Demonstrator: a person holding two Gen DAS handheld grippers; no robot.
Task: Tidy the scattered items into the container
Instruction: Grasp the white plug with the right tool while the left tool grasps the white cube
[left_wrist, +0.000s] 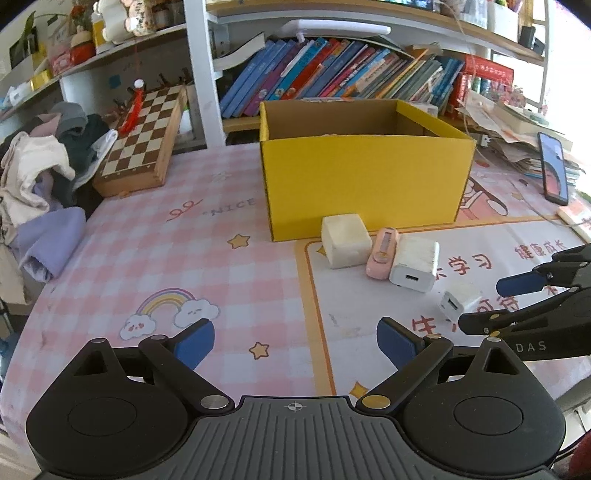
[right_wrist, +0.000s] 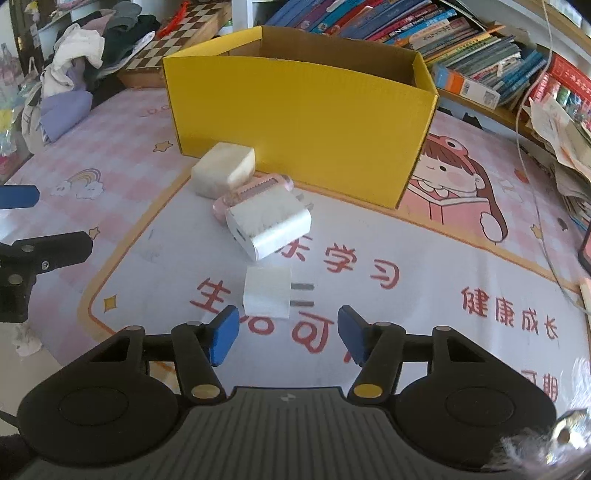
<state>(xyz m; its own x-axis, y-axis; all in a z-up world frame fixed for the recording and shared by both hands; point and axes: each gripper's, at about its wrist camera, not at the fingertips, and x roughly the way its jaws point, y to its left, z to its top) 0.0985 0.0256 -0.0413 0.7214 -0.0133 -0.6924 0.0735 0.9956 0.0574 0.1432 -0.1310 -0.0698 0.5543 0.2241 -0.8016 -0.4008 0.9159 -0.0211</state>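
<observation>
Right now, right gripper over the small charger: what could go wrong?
1. The small white charger with metal prongs lies ahead of the open right gripper, not between the pads; closing now may miss.
2. The larger white charger lies close behind; a push forward could shove it.
</observation>
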